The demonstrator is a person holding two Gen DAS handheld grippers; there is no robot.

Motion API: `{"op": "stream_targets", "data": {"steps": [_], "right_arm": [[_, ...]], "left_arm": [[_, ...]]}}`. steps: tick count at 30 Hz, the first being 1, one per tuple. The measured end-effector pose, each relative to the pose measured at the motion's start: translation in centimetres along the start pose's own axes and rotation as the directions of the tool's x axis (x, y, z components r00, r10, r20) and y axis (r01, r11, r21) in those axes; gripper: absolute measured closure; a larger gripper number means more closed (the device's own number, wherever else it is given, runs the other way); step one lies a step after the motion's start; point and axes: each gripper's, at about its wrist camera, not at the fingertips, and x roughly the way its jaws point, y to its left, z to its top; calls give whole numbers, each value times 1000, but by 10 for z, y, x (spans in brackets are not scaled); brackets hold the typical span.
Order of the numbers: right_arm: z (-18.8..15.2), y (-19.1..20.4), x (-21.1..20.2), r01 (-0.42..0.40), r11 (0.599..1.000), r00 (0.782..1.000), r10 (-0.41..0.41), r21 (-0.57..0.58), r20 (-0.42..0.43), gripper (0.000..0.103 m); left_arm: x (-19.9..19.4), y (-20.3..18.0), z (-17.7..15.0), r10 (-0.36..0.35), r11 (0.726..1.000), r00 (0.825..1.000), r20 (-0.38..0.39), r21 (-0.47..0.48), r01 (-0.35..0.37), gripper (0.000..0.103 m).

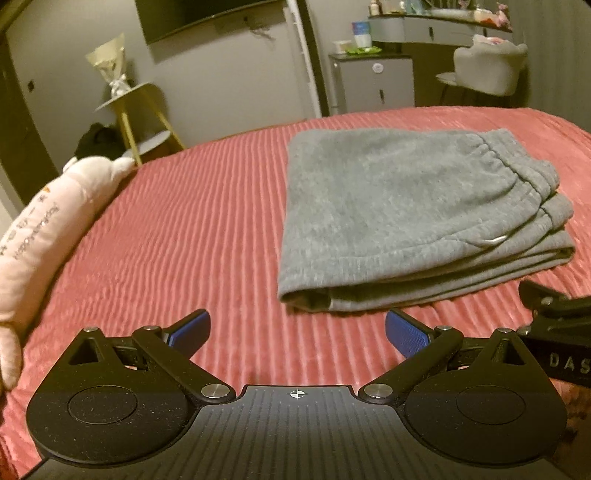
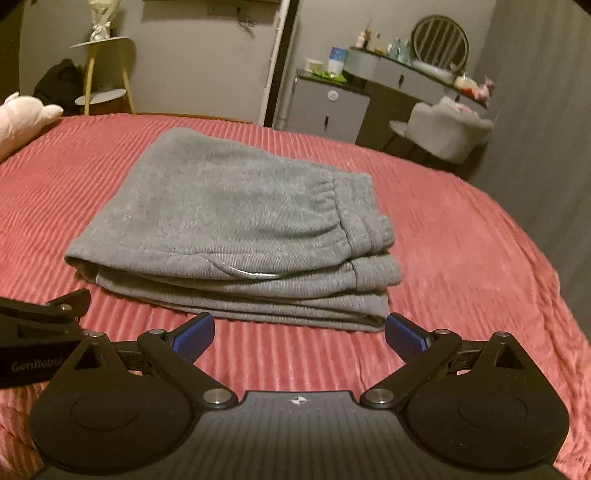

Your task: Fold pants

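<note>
Left wrist view: I see my left tool (image 1: pixel 297 332) released, its blue pads (image 1: pixel 406 338) spread wide and holding nothing, above the red ribbed bedspread (image 1: pixel 184 229). The grey pants (image 1: pixel 406 206) lie folded into a compact stack on the bed, ahead and to the right of the tool, apart from the pads. The elastic waistband faces right; the folded edge faces left. Part of the right tool (image 1: pixel 554 332) enters at the right edge, just beside my left tool; from here I cannot tell its jaw state. This view alone shows the long pink plush pillow (image 1: pixel 48 221) with printed lettering along the left bed edge, and a dark screen (image 1: pixel 207 16) on the wall. A yellow-legged side stand (image 1: pixel 136 107) carries a wrapped bouquet.

Right wrist view: I see my right tool (image 2: pixel 299 334) released as well, pads apart and empty. The pants (image 2: pixel 236 221) lie directly ahead, the near edge of the stack just beyond the pads, not touching. The layered edges of the stack and a pocket opening are readable here. The left tool (image 2: pixel 40 332) shows at the left edge. Only this view shows the round mirror (image 2: pixel 439 37) on the dresser; the pillow (image 2: pixel 26 118) appears only as a corner.
</note>
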Motion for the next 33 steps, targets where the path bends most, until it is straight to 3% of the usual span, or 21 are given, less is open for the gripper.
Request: {"op": "stream_targets", "data": {"steps": [11, 21, 33], "right_arm": [[0, -17, 11, -49, 994, 997, 55, 102, -57, 4], [-1, -10, 9, -37, 997, 998, 41, 72, -56, 4], [-1, -16, 11, -61, 992, 995, 70, 114, -72, 4]], "left_arm": [[-3, 7, 0, -23, 999, 1000, 4, -28, 23, 0], [-7, 6, -1, -34, 999, 999, 13, -22, 35, 0], [-5, 7, 0, -45, 998, 999, 9, -31, 46, 0]]}}
